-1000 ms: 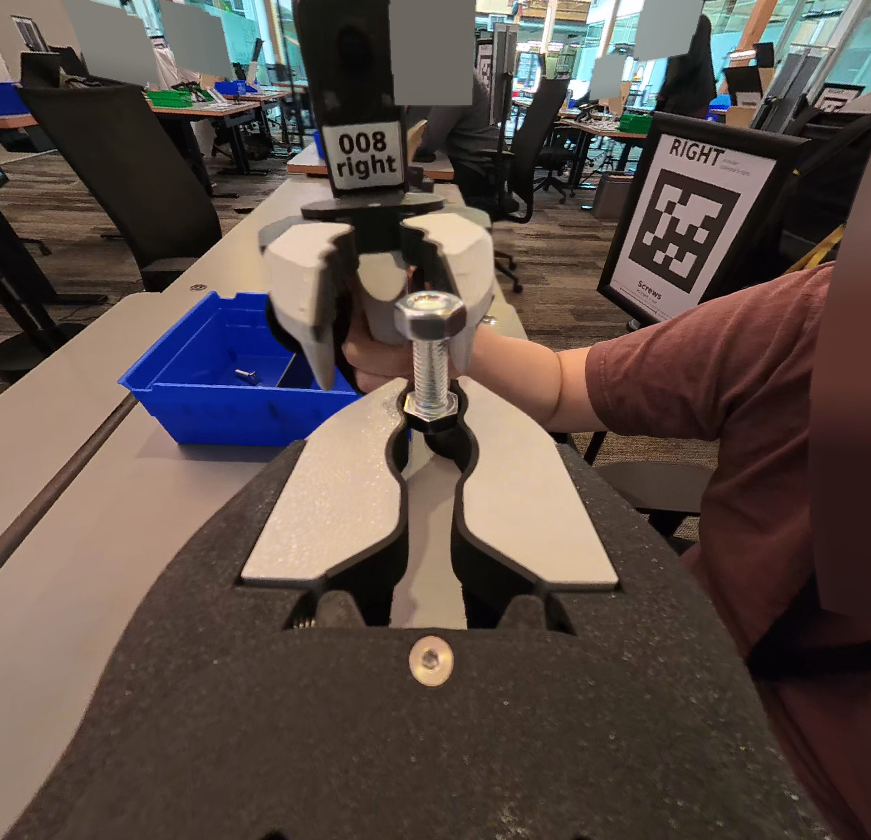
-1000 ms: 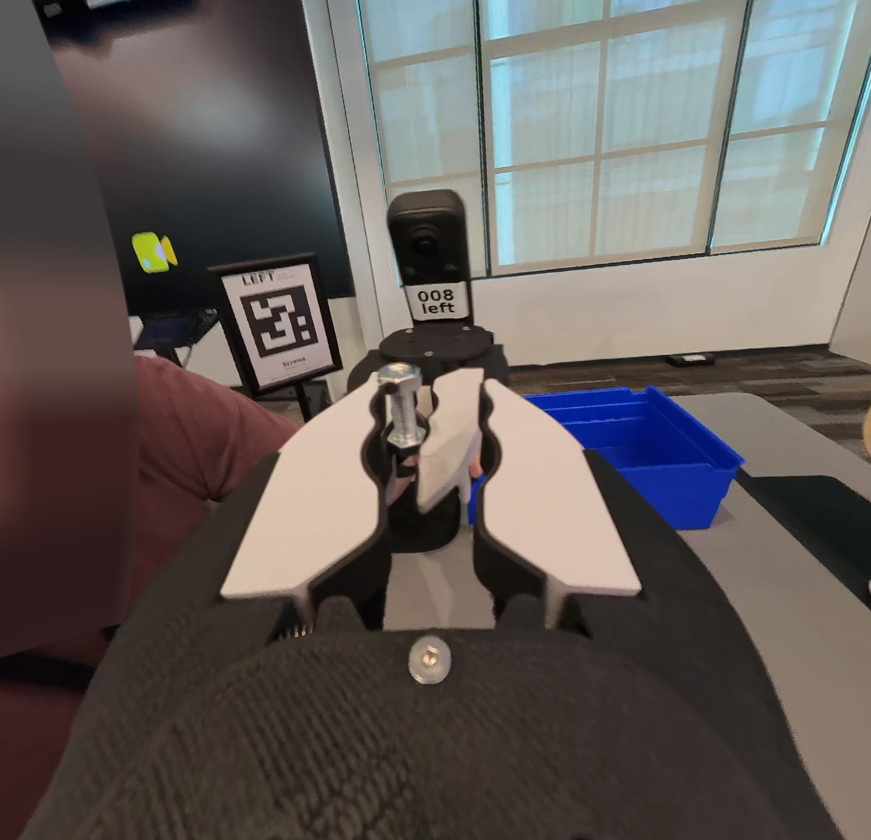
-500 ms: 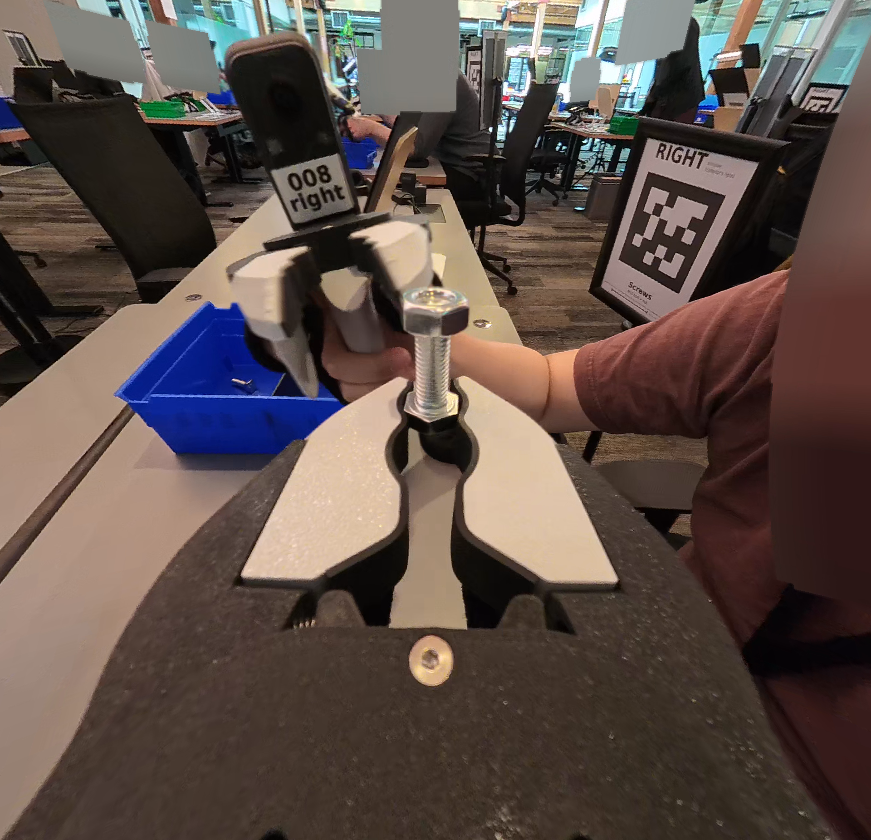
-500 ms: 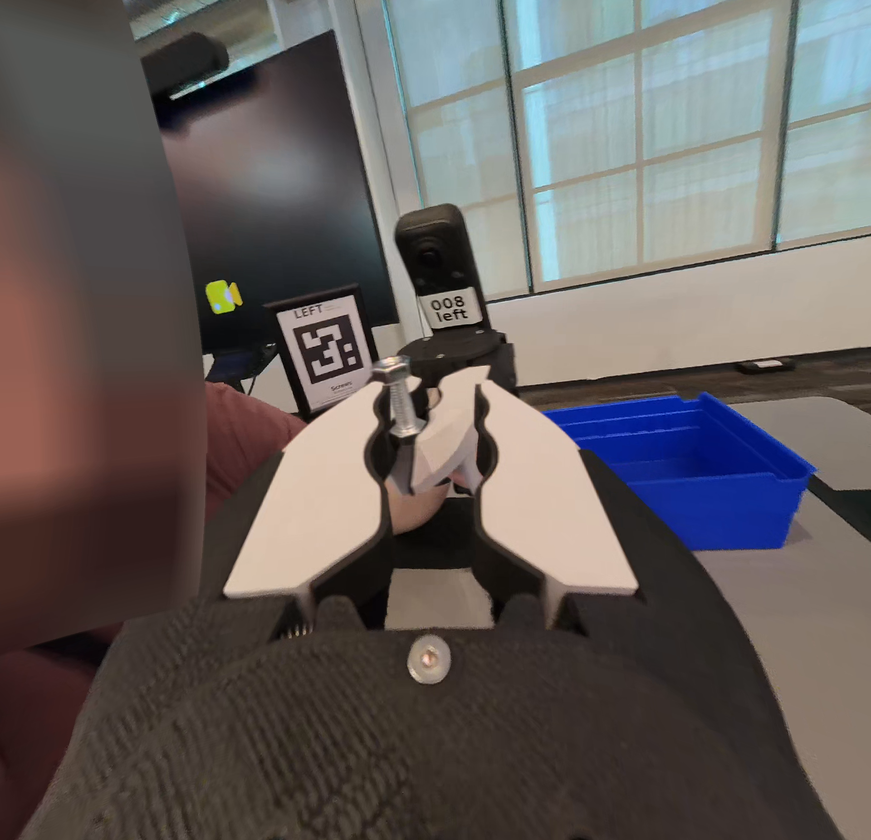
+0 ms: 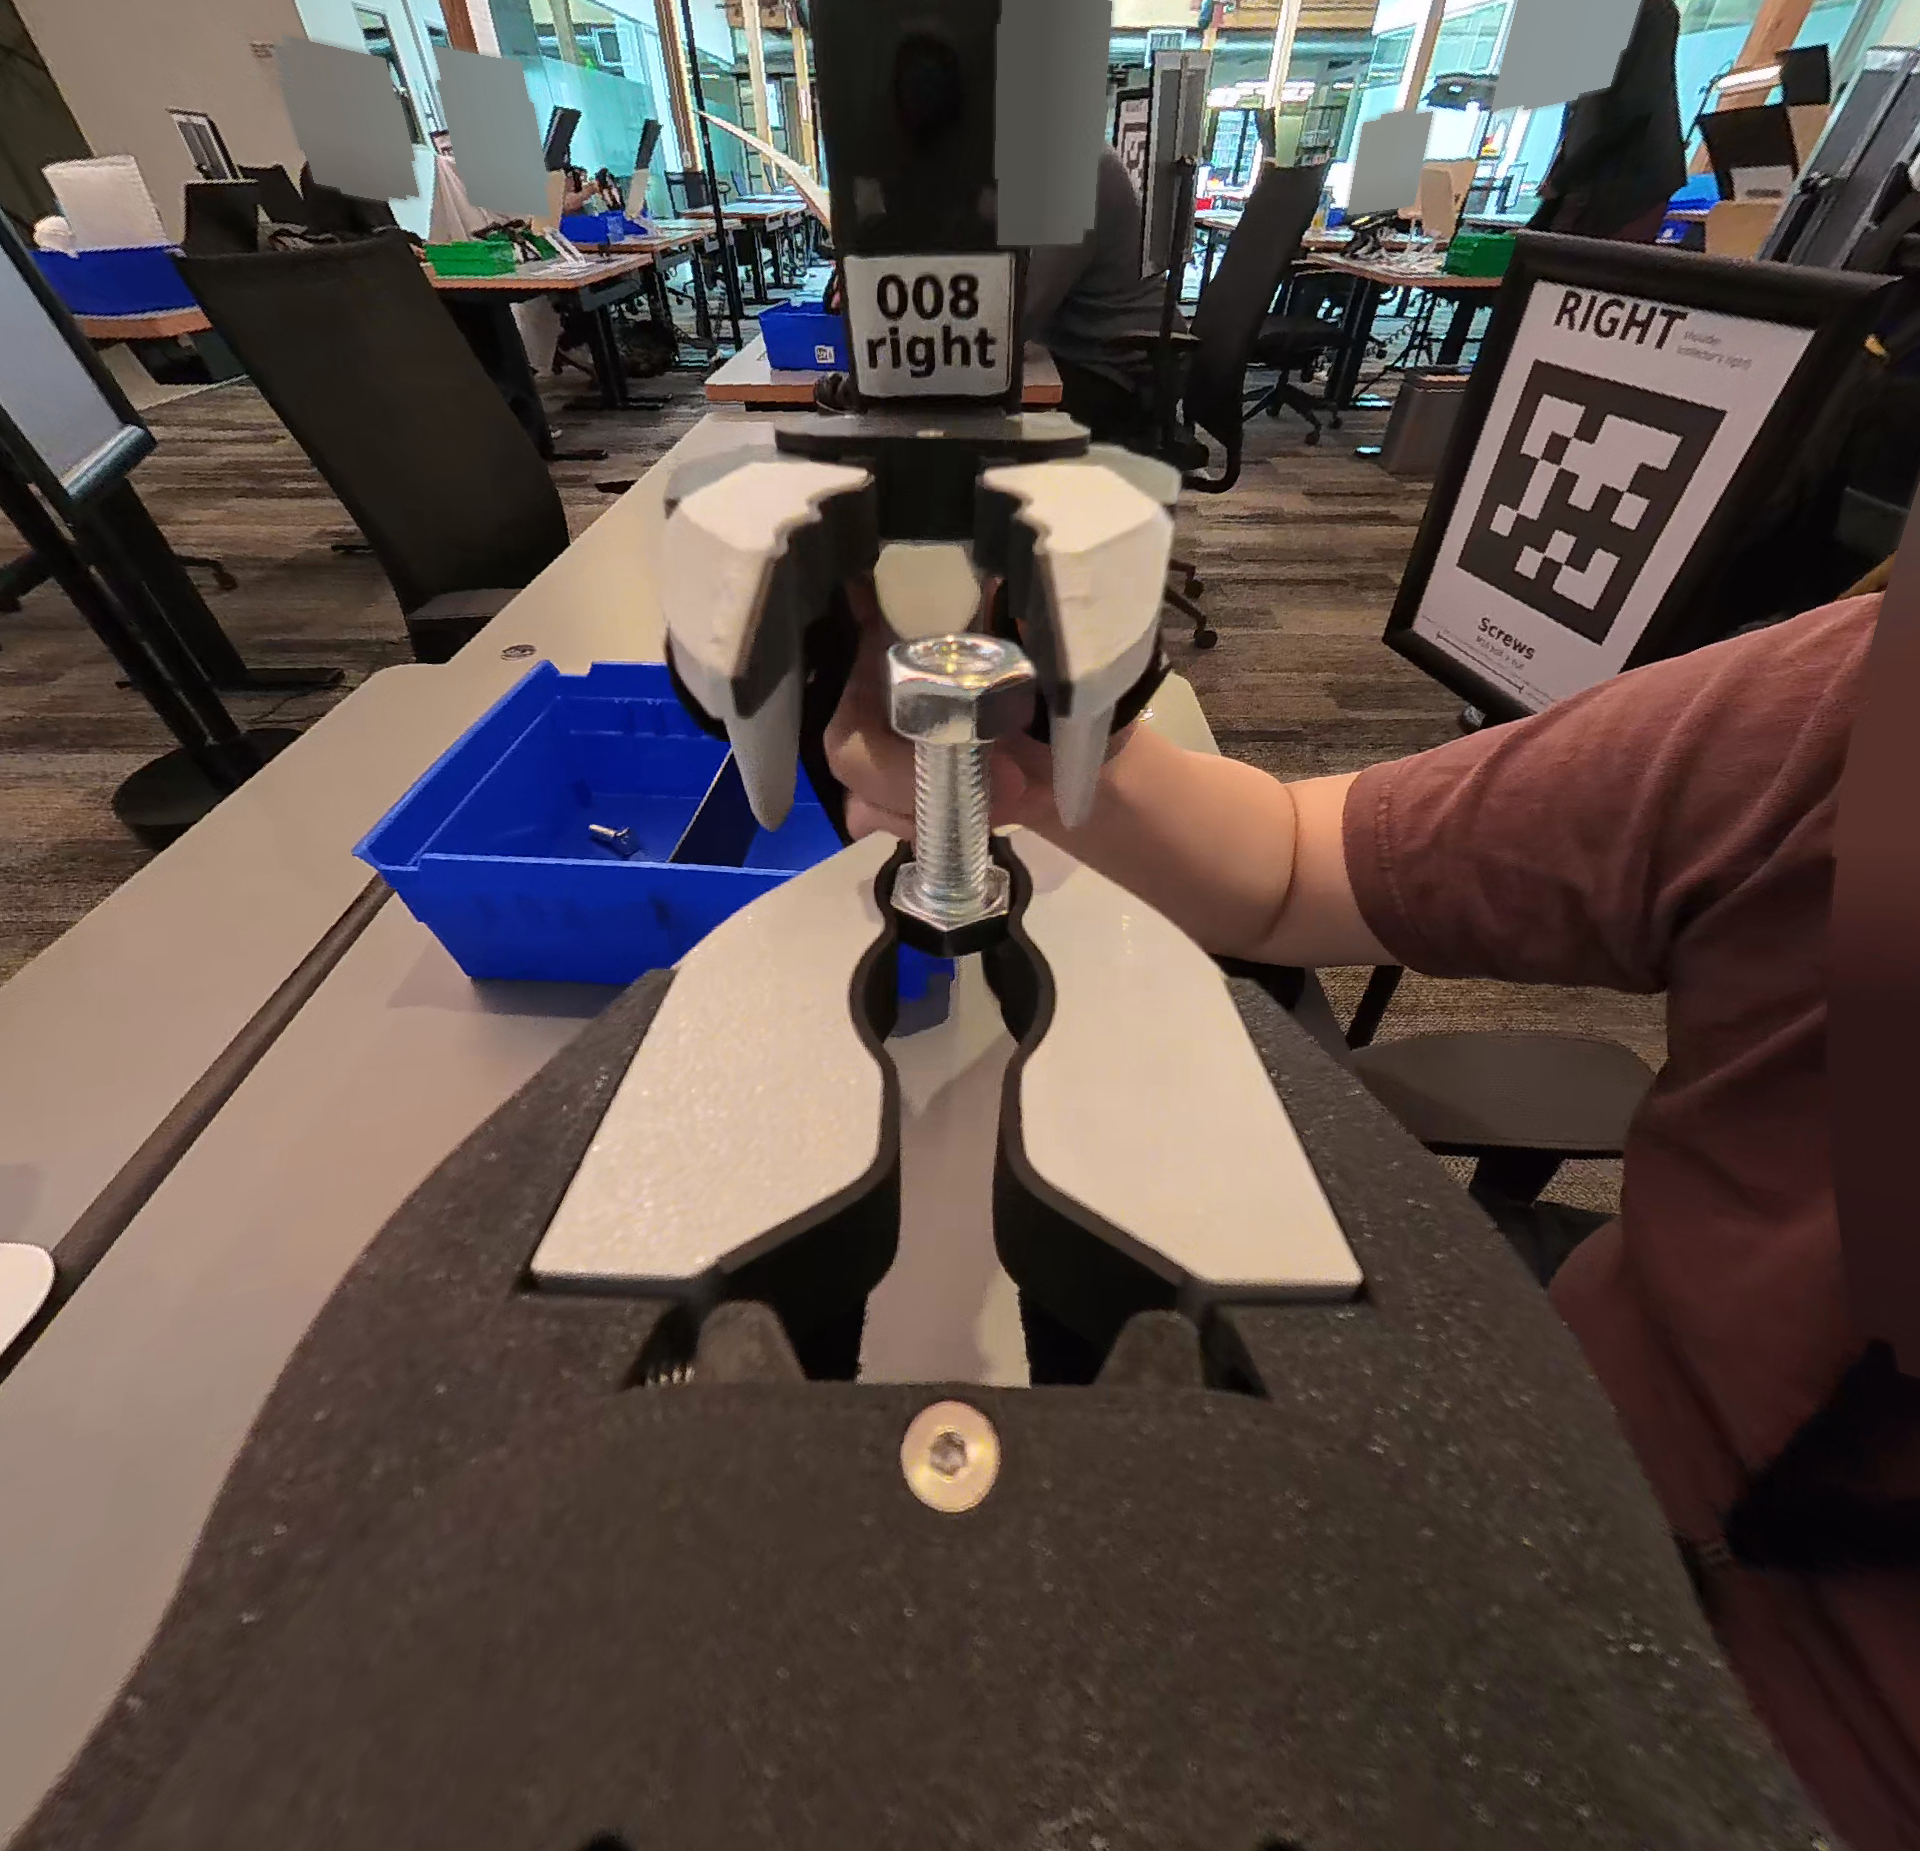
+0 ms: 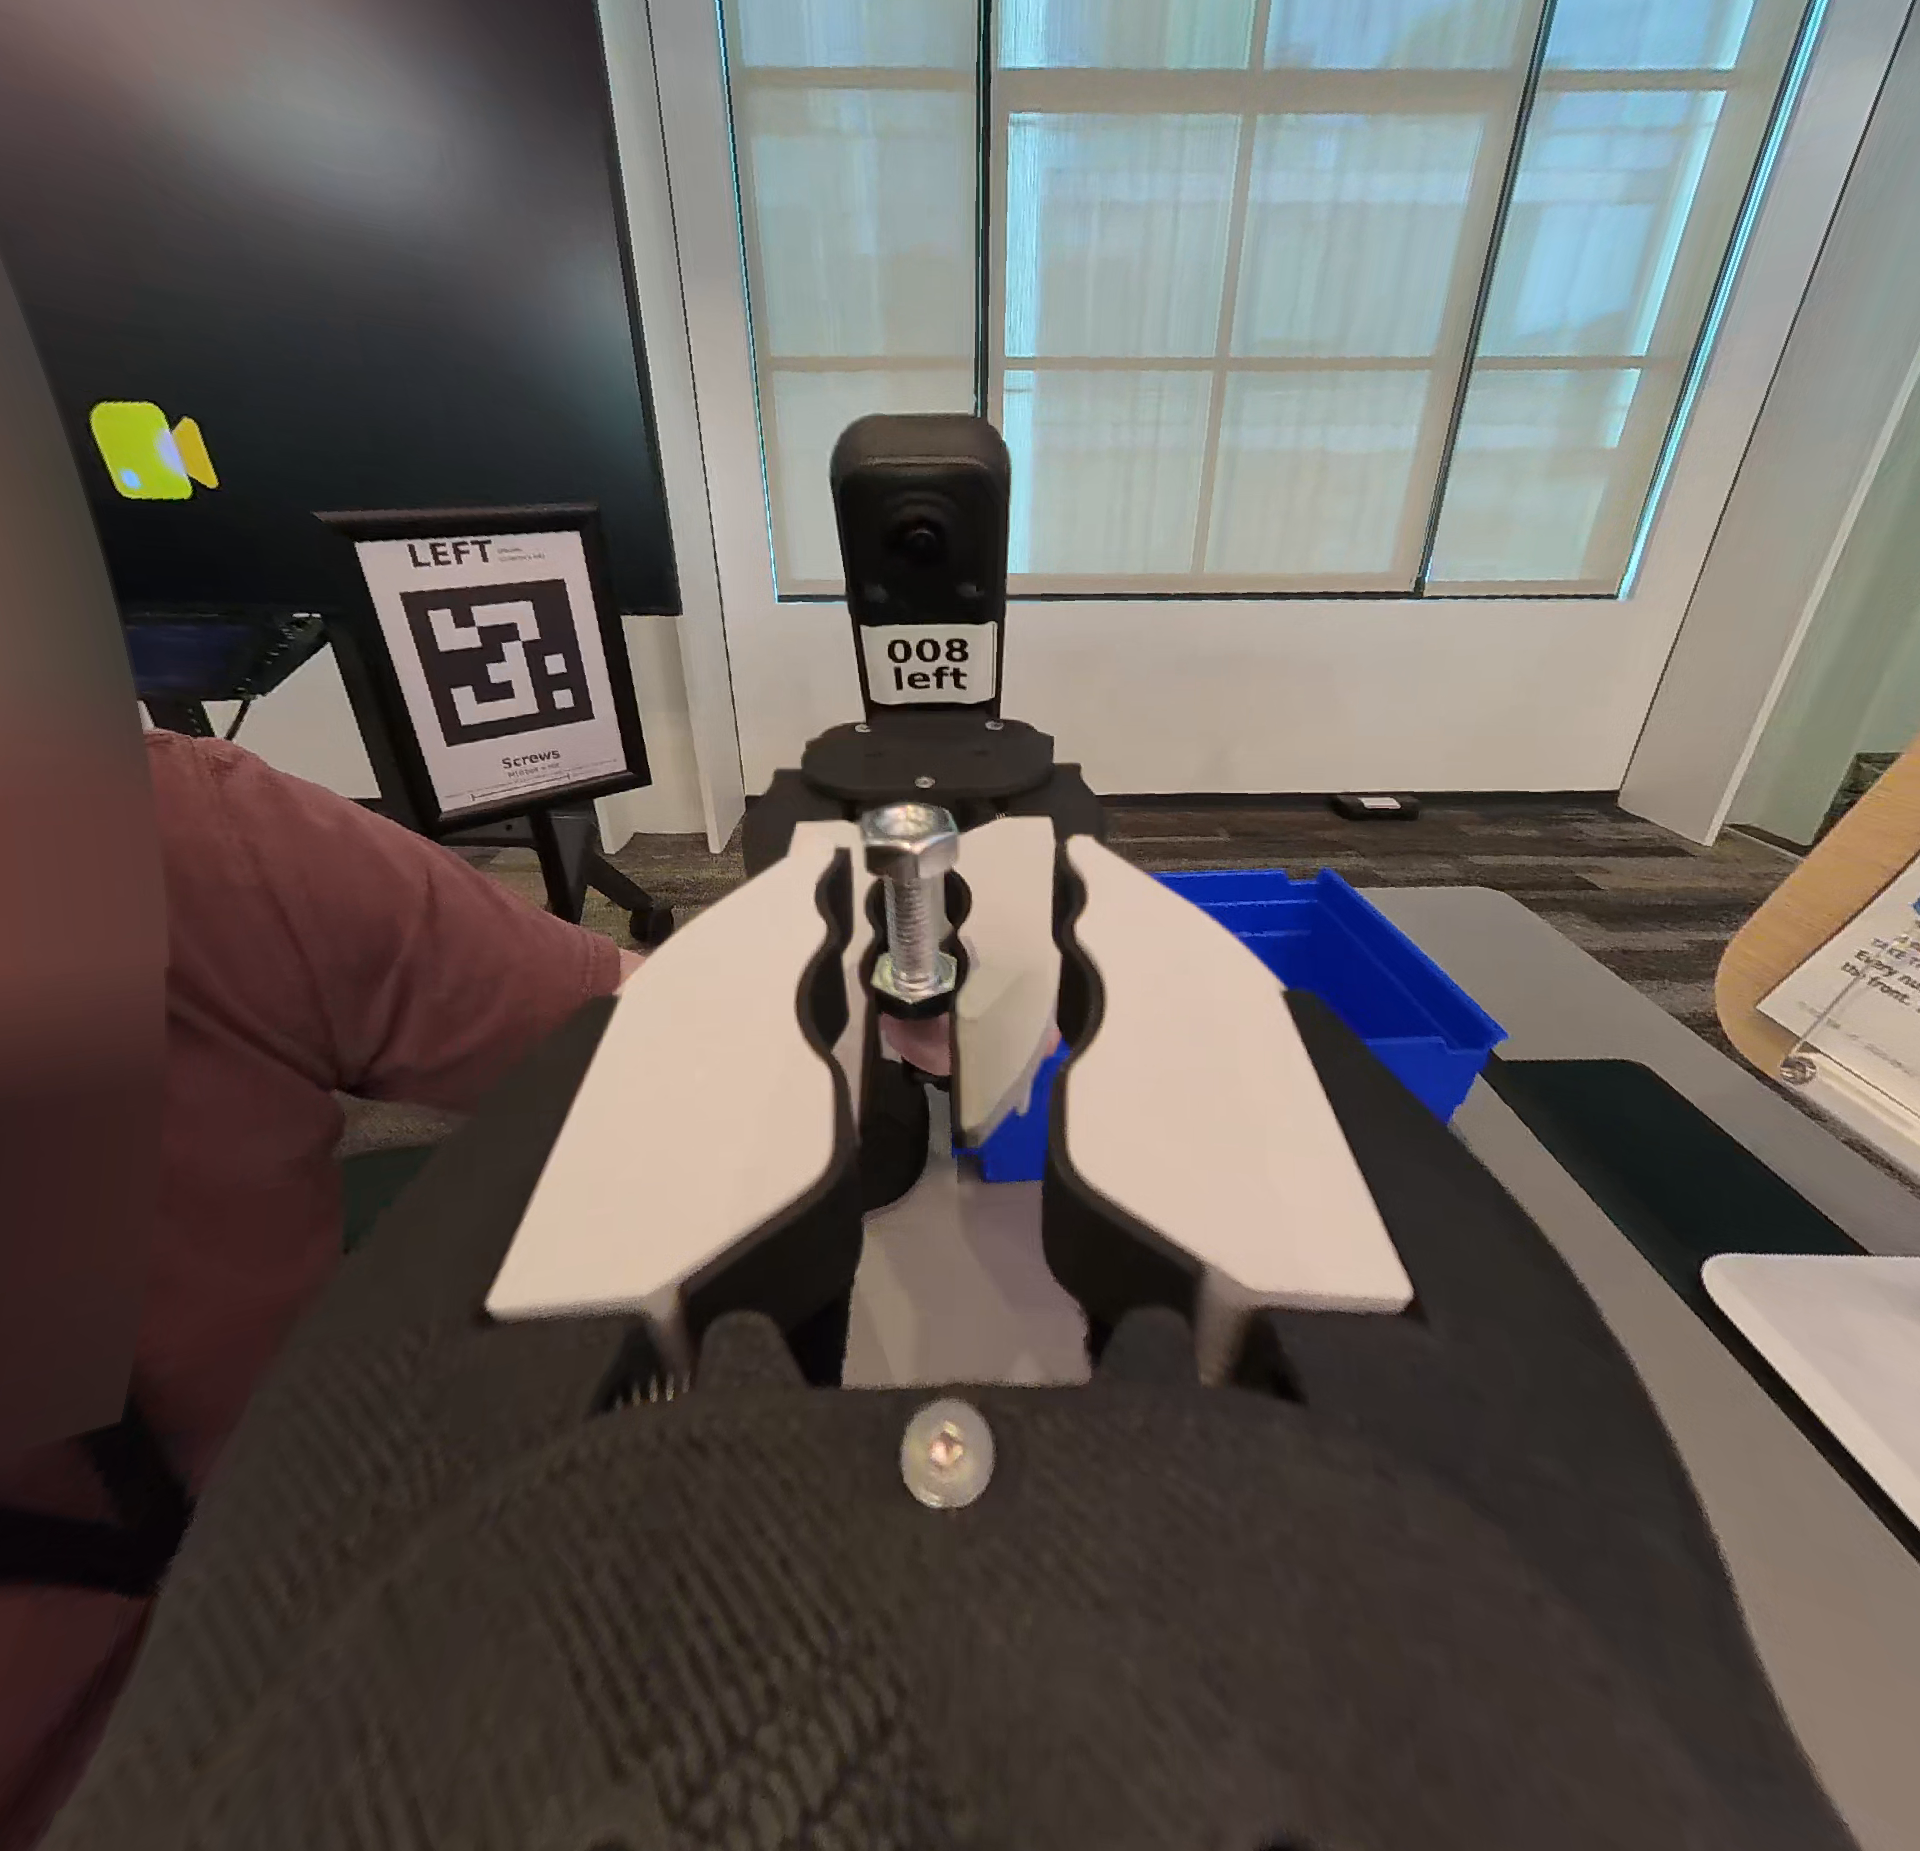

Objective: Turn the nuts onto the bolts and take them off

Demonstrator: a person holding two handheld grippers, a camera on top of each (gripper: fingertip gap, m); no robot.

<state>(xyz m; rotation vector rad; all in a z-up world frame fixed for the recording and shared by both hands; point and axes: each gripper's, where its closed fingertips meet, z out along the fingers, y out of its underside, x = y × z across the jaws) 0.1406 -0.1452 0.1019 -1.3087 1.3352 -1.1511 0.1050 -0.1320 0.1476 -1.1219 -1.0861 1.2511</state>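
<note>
A silver bolt [image 5: 951, 804] stands upright, head up, with a silver nut [image 5: 948, 895] threaded low on its shaft. My left gripper [image 5: 948, 913] is shut on the nut and holds both above the table. My right gripper [image 5: 923, 814] faces it, open, one finger on each side of the bolt head with a gap on both sides. In the right wrist view the bolt [image 6: 910, 897] and nut [image 6: 914, 975] stand between my right gripper's [image 6: 951, 856] spread fingers. The left gripper's finger [image 6: 997, 980] shows behind the bolt.
A blue bin [image 5: 520, 897] with a small screw [image 5: 603, 833] in it sits on the grey table [image 5: 208, 1074]; the bin also shows in the right wrist view [image 6: 1371, 991]. Framed marker signs [image 5: 1600, 492] [image 6: 499, 658] stand nearby. A person's forearm [image 5: 1205, 845] reaches in from the right. Tip to tip, the grippers are about 5 centimeters apart.
My right gripper swung off to the left of the bolt half a second ago and has come back to centre, now straddling the bolt head. The left gripper keeps its hold.
</note>
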